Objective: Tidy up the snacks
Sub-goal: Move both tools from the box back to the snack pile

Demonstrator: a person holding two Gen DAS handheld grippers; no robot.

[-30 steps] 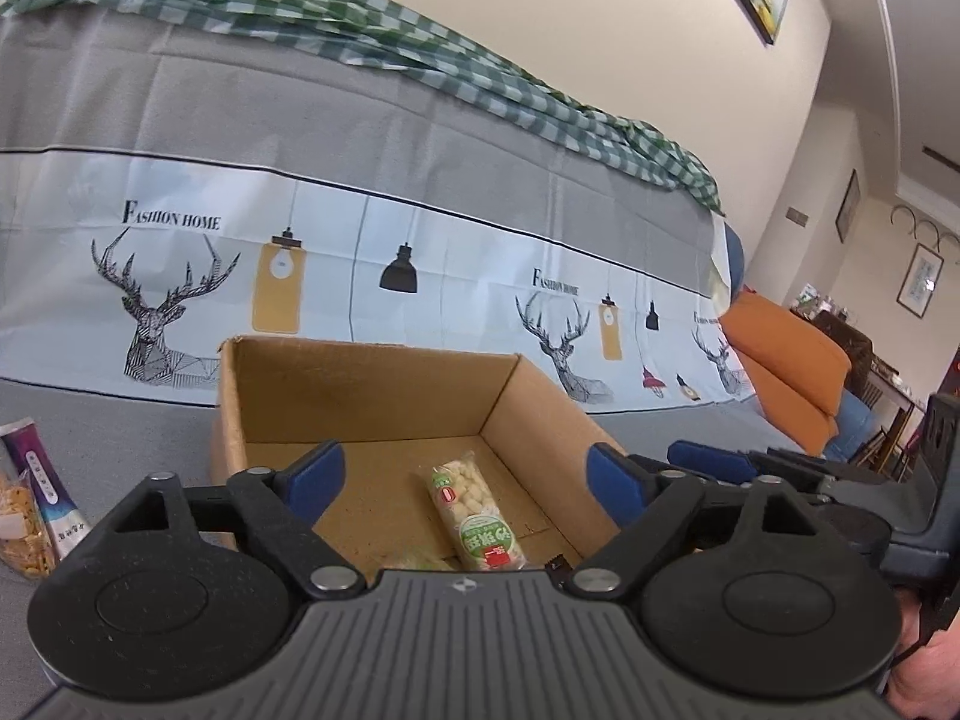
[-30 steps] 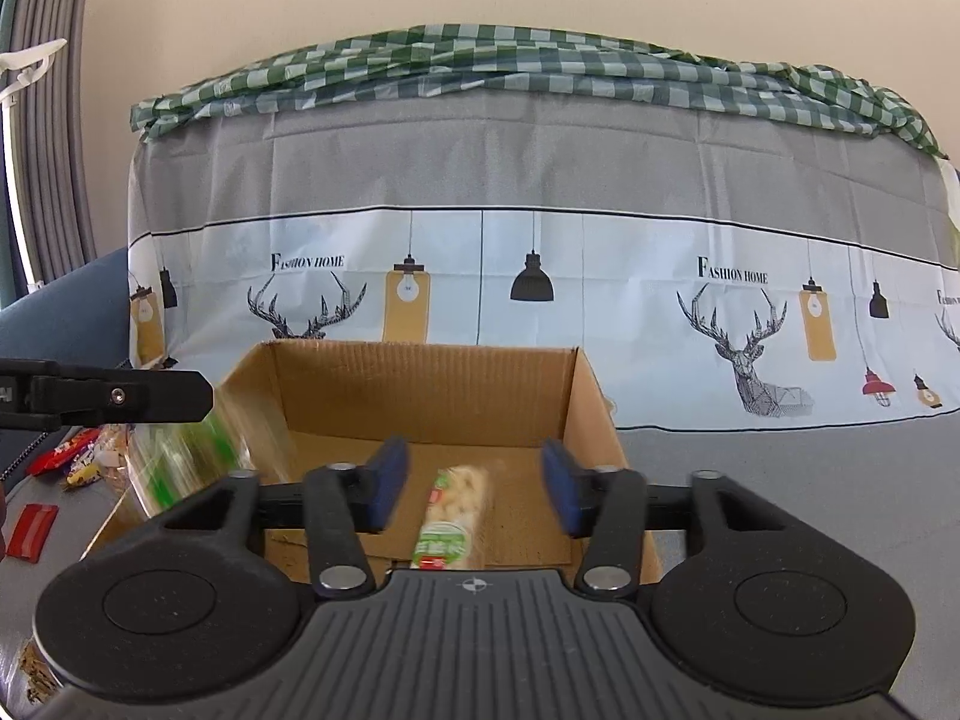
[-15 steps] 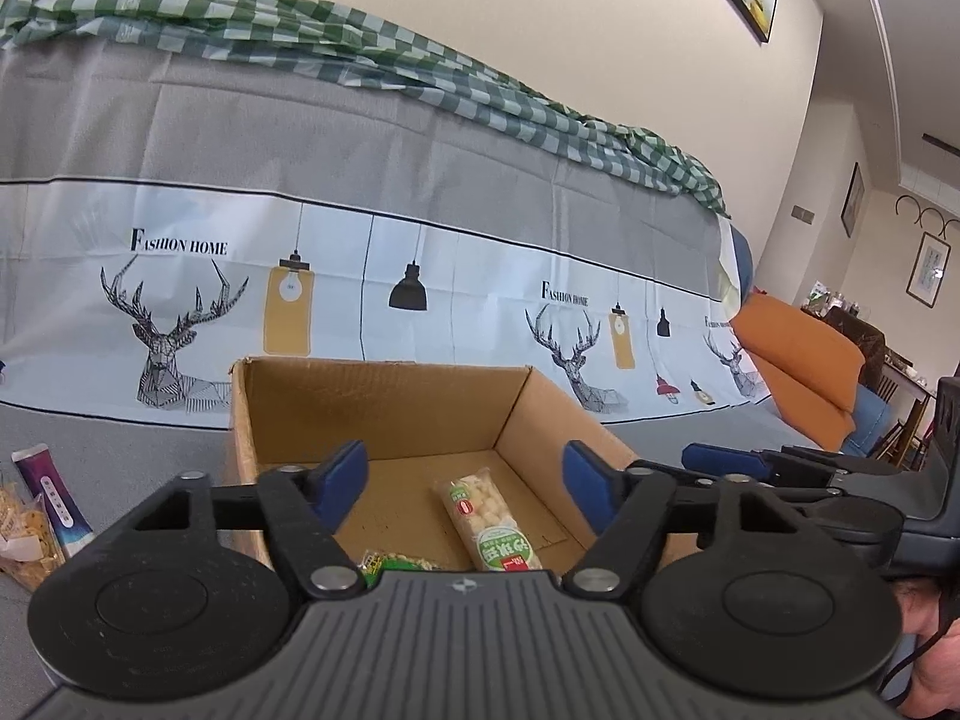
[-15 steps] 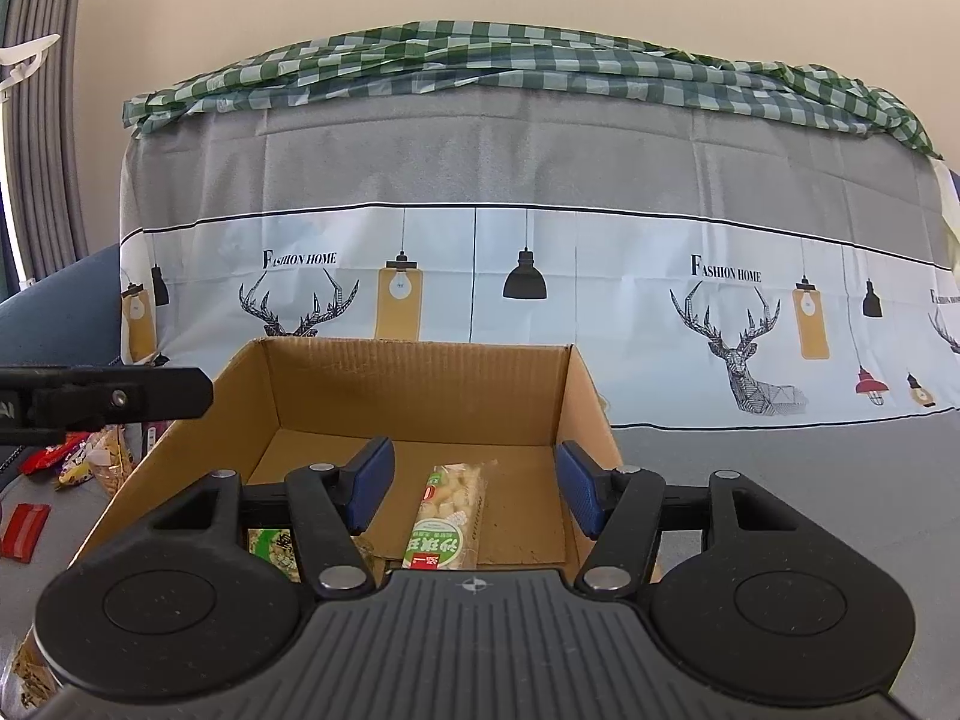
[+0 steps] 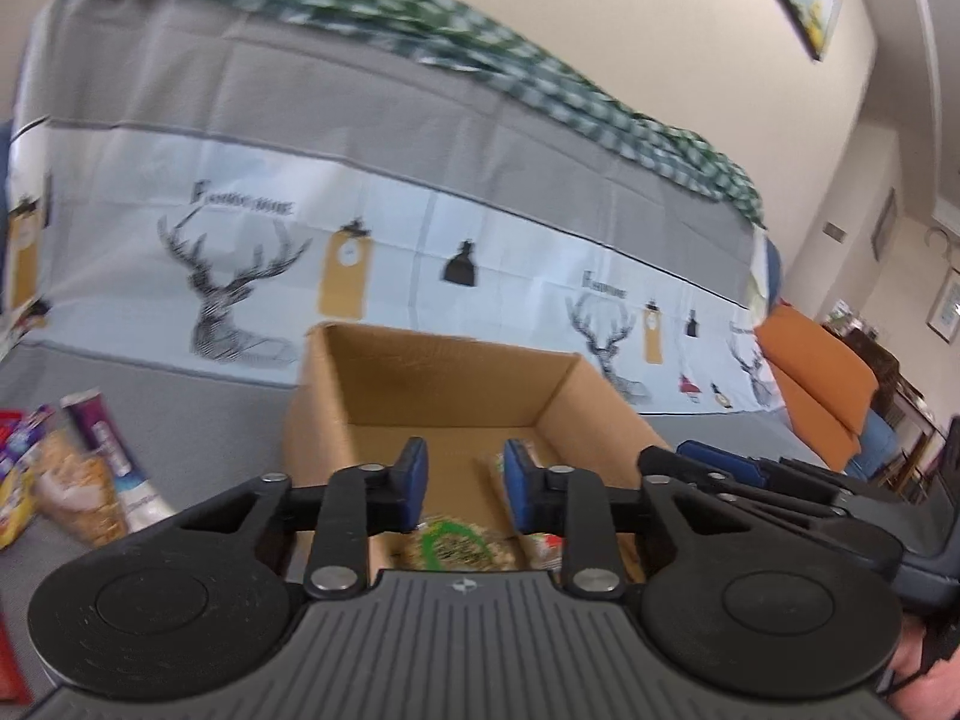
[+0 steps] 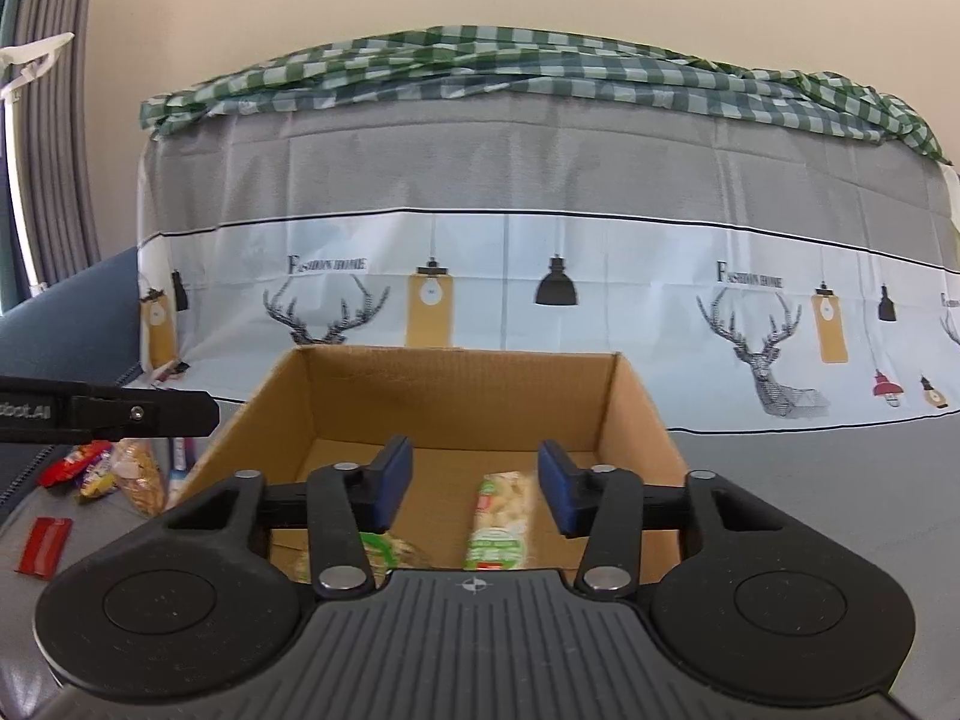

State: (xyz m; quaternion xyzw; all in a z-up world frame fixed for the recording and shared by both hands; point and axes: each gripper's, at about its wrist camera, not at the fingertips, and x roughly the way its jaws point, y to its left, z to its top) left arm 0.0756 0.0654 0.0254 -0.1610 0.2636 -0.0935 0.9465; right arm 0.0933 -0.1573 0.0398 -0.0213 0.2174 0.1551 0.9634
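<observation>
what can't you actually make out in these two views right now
- Near end of the cardboard box, both views: the grippers' own bodies cover it, so any more snacks there stay hidden.
- Green-labelled packet, left wrist view: cut off by the left gripper; print unreadable.
- Loose snacks beside the box, left wrist view: motion blur; labels illegible.
- Red packet, right wrist view: too small to identify.

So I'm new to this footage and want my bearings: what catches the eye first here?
The open cardboard box sits dead centre on the grey cover, with two snack packs on its floor: a long puffed-snack pack and a green-labelled pack. Behind it hangs a deer-and-lamp printed cloth topped by a green checked cloth. More loose snacks lie left of the box.
</observation>
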